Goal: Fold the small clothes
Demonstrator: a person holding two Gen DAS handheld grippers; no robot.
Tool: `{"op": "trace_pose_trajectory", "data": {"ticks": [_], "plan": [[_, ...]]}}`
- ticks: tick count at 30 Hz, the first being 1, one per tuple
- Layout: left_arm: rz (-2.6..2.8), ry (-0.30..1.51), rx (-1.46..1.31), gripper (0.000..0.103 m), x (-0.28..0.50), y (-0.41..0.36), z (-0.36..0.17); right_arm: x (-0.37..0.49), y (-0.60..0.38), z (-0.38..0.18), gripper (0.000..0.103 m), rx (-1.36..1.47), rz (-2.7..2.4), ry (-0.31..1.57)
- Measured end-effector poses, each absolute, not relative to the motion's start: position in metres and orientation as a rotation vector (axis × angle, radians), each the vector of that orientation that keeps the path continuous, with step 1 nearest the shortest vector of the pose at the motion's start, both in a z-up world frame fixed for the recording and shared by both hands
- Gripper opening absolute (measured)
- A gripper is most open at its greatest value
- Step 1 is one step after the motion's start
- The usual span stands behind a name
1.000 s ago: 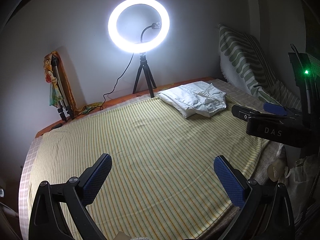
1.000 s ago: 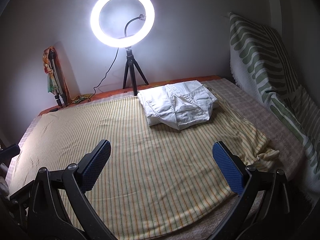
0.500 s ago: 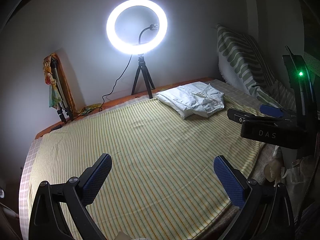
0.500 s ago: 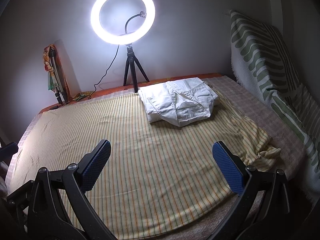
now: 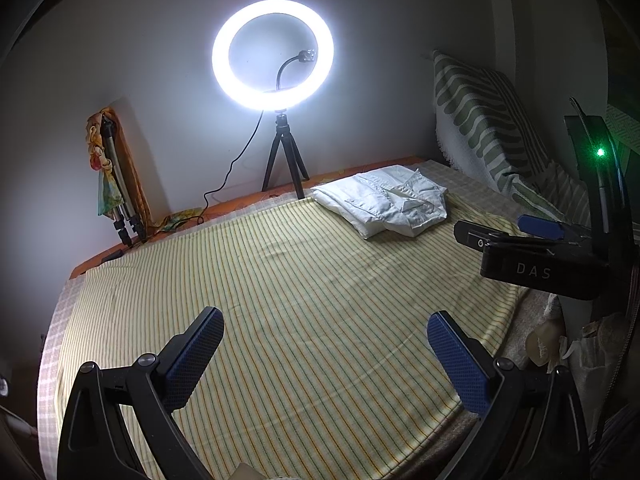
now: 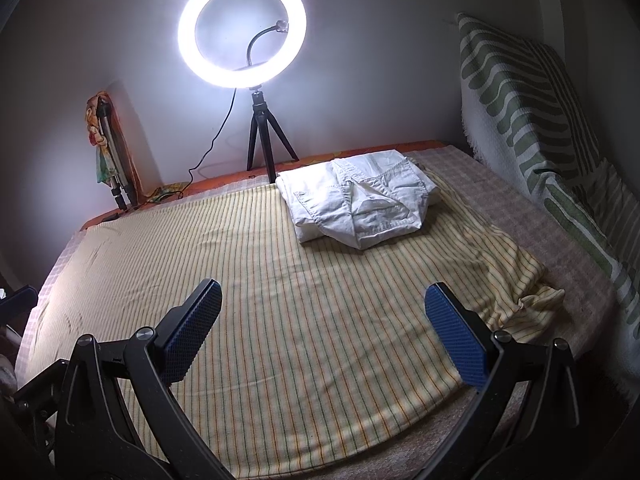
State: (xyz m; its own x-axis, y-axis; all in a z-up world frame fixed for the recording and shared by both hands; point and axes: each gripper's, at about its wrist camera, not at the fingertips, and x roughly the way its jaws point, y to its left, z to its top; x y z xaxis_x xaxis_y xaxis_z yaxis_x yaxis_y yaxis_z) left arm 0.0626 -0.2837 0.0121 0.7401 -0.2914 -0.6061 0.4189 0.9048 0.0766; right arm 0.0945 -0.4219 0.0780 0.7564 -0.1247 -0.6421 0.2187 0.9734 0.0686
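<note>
A folded white garment [image 5: 384, 204] lies at the far right of the striped yellow sheet [image 5: 280, 300] on the bed; it also shows in the right wrist view [image 6: 360, 204]. My left gripper [image 5: 324, 360] is open and empty, held above the sheet's near part, well short of the garment. My right gripper [image 6: 324, 340] is open and empty too, above the near middle of the sheet [image 6: 280, 300]. The right gripper's body [image 5: 536, 256] shows at the right edge of the left wrist view.
A lit ring light on a small tripod [image 6: 260, 140] stands at the bed's far edge by the wall. A folded tripod with coloured cloth [image 6: 108, 152] leans at the far left. A green-striped blanket [image 6: 532, 128] drapes along the right side.
Both views have pulled back slightly from the bed and garment. The garment has not moved and both grippers stay open.
</note>
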Motion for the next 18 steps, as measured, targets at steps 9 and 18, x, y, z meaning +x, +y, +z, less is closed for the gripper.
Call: {"op": "trace_pose_trajectory", "data": {"ticks": [9, 18], "plan": [[-0.395, 0.618, 0.217, 0.103, 0.0627, -0.2855, 0.0137, 0.0964, -0.4243, 0.0775, 0.103, 0.145, -0.182, 0.689], [-0.395, 0.619, 0.218, 0.103, 0.0629, -0.2863, 0.0142, 0.0921, -0.4241, 0.0772, 0.103, 0.156, -0.184, 0.690]]}}
